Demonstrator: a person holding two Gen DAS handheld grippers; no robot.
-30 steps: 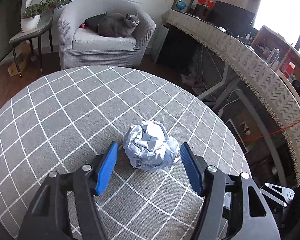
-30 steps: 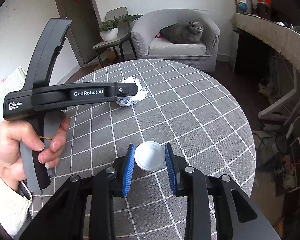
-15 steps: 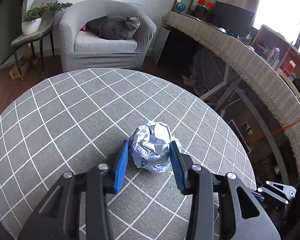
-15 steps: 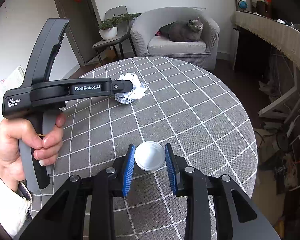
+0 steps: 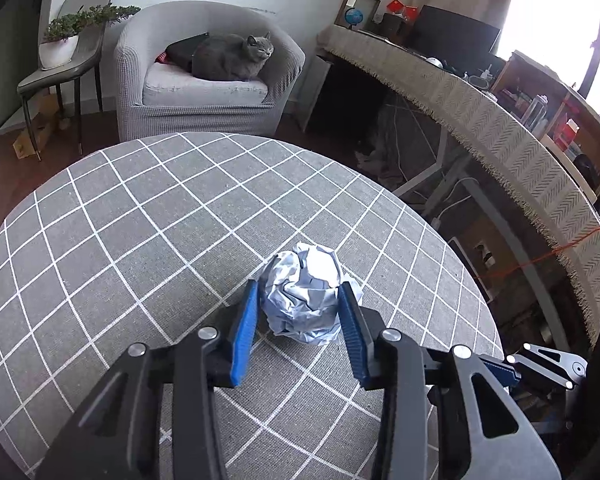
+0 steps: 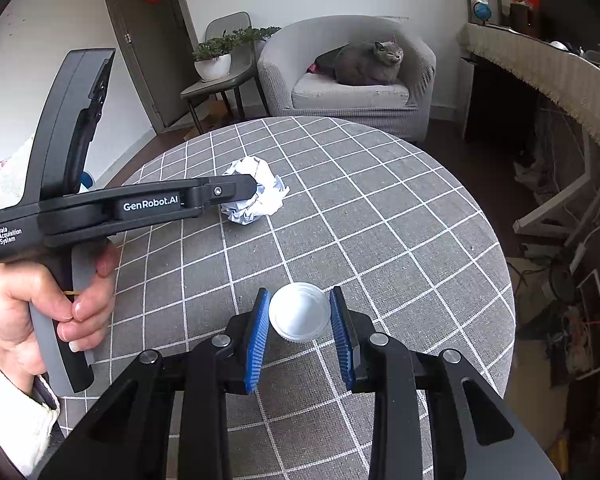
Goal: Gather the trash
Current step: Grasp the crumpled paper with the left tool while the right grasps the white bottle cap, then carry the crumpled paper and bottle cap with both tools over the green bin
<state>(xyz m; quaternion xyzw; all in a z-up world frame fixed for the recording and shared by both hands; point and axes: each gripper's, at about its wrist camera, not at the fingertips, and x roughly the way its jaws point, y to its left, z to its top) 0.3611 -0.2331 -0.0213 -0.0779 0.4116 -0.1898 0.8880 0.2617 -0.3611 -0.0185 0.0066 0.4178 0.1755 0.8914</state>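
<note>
Now our left claw (image 5: pixel 298 326) has just been closing, and its blue pads press both flanks of the crumpled paper ball (image 5: pixel 306 294), which a second ago sat loose between wide jaws. The ball lies toward the far left edge of the counter (image 6: pixel 400 208) in the right view, apparently resting on the checked cloth. Our right claw (image 6: pixel 300 334) is unchanged: partly closed on the white cup (image 6: pixel 299 312) nearer the counter's near edge, pads at its rim. We judge both pieces of trash are gripped, so lifting them off the counter is next; crumpled paper may give and slip under a light squeeze.
</note>
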